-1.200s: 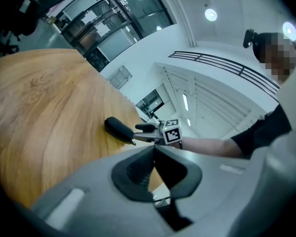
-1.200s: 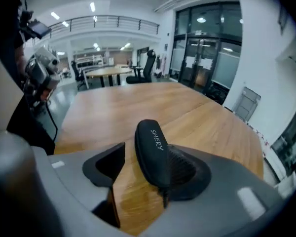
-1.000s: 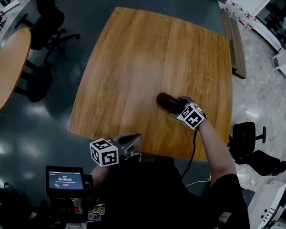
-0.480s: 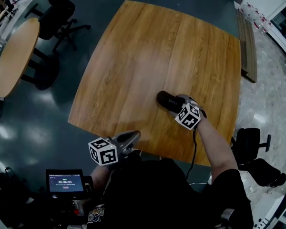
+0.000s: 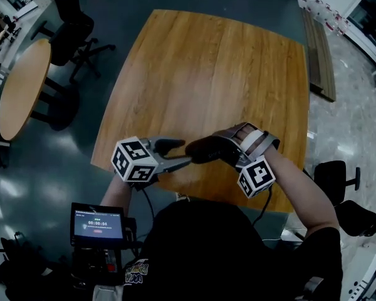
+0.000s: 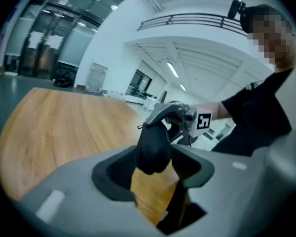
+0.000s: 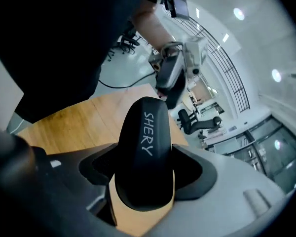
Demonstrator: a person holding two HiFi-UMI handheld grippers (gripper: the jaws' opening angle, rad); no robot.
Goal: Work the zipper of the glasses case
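— Wooden table (image 5: 207, 61) on a dark teal floor (image 5: 31, 168). What has changed on it?
— A second ago the glasses case (image 5: 202, 149) lay flat on the table under the right tool (image 5: 224, 150). Now that tool holds it lifted over the table's near edge. Its jaws are wide, have just closed in a little, and clamp the case's right end.
— And the left tool (image 5: 178, 153)?
— It was low beside the person's body, jaws together. It has come up to the case and its jaws have just been opening. They stand partly apart around the case's left end.
— Room around them?
— Wide wood runs beyond both tools to the far edge. A round table (image 5: 22, 83) and office chairs (image 5: 72, 33) stand well apart at the left, and another chair (image 5: 329, 180) is near the right corner.
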